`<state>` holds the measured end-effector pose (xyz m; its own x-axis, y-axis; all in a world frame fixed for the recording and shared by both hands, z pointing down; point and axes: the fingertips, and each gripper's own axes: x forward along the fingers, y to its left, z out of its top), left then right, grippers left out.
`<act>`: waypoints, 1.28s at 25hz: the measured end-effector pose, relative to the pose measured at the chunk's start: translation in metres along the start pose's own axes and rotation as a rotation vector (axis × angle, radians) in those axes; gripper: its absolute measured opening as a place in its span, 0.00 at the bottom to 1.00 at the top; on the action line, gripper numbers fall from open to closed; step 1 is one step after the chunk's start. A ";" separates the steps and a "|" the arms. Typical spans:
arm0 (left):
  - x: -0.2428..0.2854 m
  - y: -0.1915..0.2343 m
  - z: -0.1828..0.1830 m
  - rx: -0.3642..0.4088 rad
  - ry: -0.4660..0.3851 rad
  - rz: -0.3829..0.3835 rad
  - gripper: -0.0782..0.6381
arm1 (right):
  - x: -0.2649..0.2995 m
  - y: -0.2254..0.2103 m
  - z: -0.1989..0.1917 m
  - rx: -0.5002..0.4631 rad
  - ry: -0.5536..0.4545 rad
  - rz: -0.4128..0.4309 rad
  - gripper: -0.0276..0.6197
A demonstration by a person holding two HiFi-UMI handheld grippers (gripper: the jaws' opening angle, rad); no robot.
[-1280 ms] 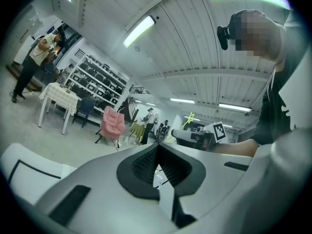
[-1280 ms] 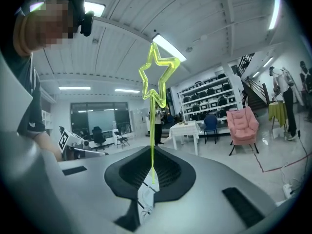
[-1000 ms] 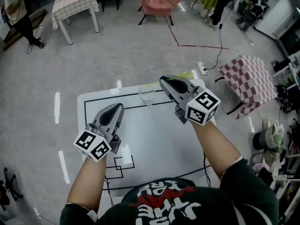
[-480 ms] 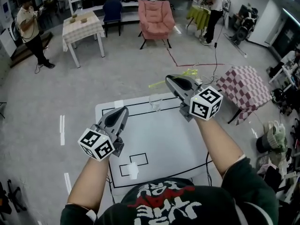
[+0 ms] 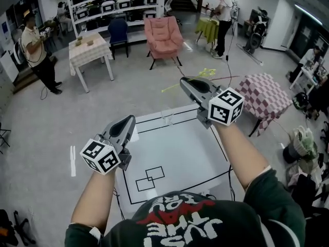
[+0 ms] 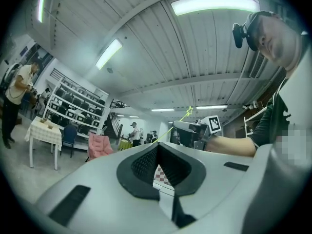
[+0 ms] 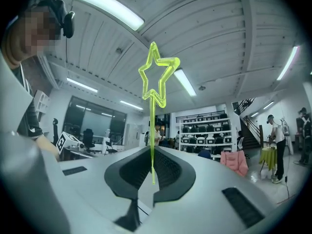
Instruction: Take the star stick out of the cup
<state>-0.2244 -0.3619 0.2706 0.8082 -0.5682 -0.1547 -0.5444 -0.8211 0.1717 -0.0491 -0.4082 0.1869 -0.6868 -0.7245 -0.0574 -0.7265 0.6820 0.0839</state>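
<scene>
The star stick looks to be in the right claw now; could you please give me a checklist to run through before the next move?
1. Right claw shut on the star stick: ok.
2. Stick out of the cup: ok, held in the air away from it.
3. Cup upright on the table: ok, as far as the head view shows.
4. Left claw free: ok, shut on nothing.
5. Grip firm enough not to slip: cannot tell; the claw holds the shaft near its lower end.
</scene>
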 end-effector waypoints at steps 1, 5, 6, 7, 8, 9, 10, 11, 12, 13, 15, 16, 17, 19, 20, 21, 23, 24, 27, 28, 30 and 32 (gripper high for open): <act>0.002 -0.009 0.005 0.012 -0.003 -0.004 0.10 | -0.008 0.000 0.008 -0.005 -0.012 0.002 0.11; 0.013 -0.052 0.022 0.074 -0.009 -0.005 0.10 | -0.047 -0.002 0.040 -0.031 -0.064 0.029 0.11; 0.017 -0.065 0.025 0.083 -0.011 -0.002 0.10 | -0.058 -0.003 0.046 -0.034 -0.073 0.037 0.11; 0.021 -0.077 0.027 0.087 -0.012 0.003 0.10 | -0.070 -0.004 0.052 -0.036 -0.079 0.047 0.11; 0.025 -0.090 0.029 0.090 -0.015 0.009 0.10 | -0.081 -0.005 0.057 -0.037 -0.084 0.058 0.11; 0.029 -0.101 0.029 0.092 -0.017 0.016 0.10 | -0.092 -0.006 0.061 -0.039 -0.089 0.071 0.11; 0.034 -0.112 0.029 0.094 -0.019 0.024 0.10 | -0.102 -0.007 0.065 -0.040 -0.094 0.084 0.11; 0.039 -0.123 0.027 0.095 -0.020 0.033 0.10 | -0.113 -0.009 0.069 -0.040 -0.100 0.097 0.11; 0.044 -0.133 0.025 0.095 -0.021 0.043 0.10 | -0.125 -0.010 0.072 -0.039 -0.106 0.110 0.11; 0.048 -0.144 0.022 0.092 -0.020 0.056 0.10 | -0.136 -0.012 0.075 -0.036 -0.111 0.124 0.11; 0.055 -0.164 0.014 0.084 -0.016 0.086 0.10 | -0.158 -0.016 0.078 -0.028 -0.119 0.155 0.11; 0.058 -0.174 0.009 0.082 -0.012 0.100 0.10 | -0.168 -0.019 0.078 -0.022 -0.123 0.168 0.11; 0.061 -0.183 0.003 0.082 -0.007 0.112 0.10 | -0.179 -0.022 0.077 -0.016 -0.127 0.179 0.11; 0.066 -0.197 -0.010 0.079 0.004 0.133 0.10 | -0.199 -0.029 0.074 -0.004 -0.136 0.194 0.11; 0.067 -0.203 -0.016 0.075 0.009 0.145 0.10 | -0.208 -0.032 0.072 0.002 -0.140 0.202 0.11; 0.068 -0.208 -0.022 0.072 0.016 0.157 0.10 | -0.216 -0.035 0.069 0.010 -0.144 0.210 0.11; 0.067 -0.215 -0.032 0.066 0.031 0.179 0.10 | -0.228 -0.038 0.064 0.027 -0.149 0.224 0.11; 0.067 -0.218 -0.035 0.065 0.037 0.188 0.10 | -0.234 -0.040 0.062 0.034 -0.152 0.228 0.11; 0.062 -0.222 -0.045 0.055 0.045 0.208 0.10 | -0.245 -0.040 0.055 0.053 -0.154 0.238 0.11; 0.060 -0.223 -0.048 0.048 0.046 0.215 0.10 | -0.248 -0.039 0.052 0.061 -0.152 0.241 0.11; 0.055 -0.221 -0.055 0.034 0.049 0.224 0.10 | -0.251 -0.036 0.046 0.076 -0.146 0.245 0.11; 0.051 -0.218 -0.063 0.021 0.052 0.229 0.10 | -0.254 -0.034 0.040 0.089 -0.141 0.243 0.11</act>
<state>-0.0500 -0.2085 0.2864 0.6732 -0.7367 -0.0635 -0.7190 -0.6722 0.1765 0.1490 -0.2433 0.1586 -0.8325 -0.5223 -0.1850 -0.5353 0.8443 0.0253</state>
